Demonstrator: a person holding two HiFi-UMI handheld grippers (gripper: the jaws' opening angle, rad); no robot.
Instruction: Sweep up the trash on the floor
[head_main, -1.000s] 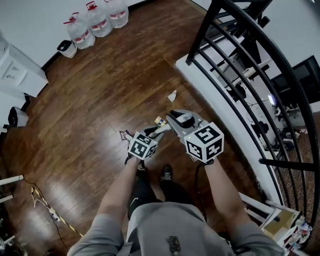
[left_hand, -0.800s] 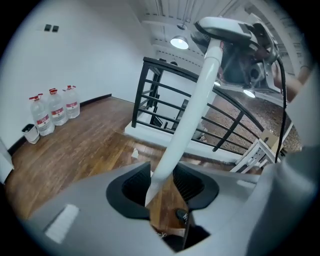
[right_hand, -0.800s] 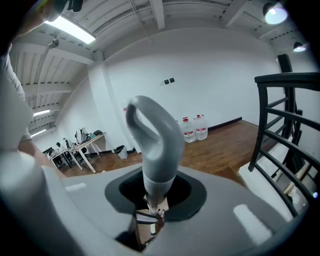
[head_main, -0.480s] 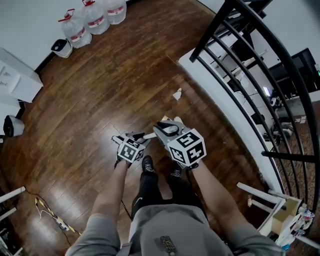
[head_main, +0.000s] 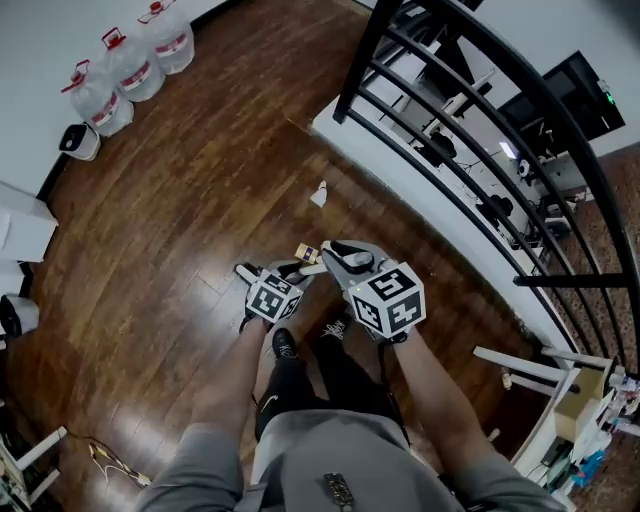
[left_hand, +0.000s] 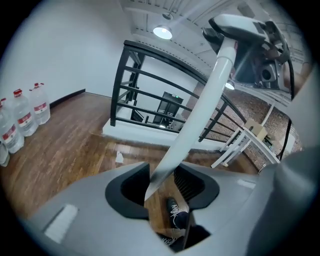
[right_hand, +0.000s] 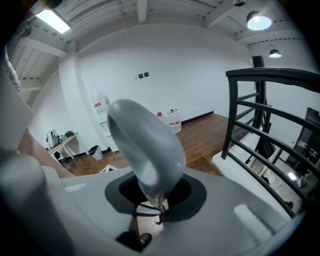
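One sweeping tool is held by both grippers: a white pole (left_hand: 200, 110) topped by a grey handle (right_hand: 145, 145). My left gripper (head_main: 296, 270) (left_hand: 162, 192) is shut on the pole, though its jaws have widened slightly in the last second. My right gripper (head_main: 345, 258) (right_hand: 155, 200) is shut on the grey handle (head_main: 352, 262). On the wooden floor lie a crumpled white paper (head_main: 320, 194) (left_hand: 119, 157) and a small box (head_main: 308, 251) just ahead of the grippers. The tool's lower end is hidden.
A black railing (head_main: 480, 130) on a white ledge (head_main: 400, 180) runs along the right. Water jugs (head_main: 130, 60) and a white bin (head_main: 78, 140) stand at the far left wall. Cables (head_main: 110, 460) lie at the lower left. The person's shoes (head_main: 285, 343) are under the grippers.
Both grippers have sunk lower with the tool, staying side by side above the shoes. The head view has swung, so the railing and the jugs sit further left.
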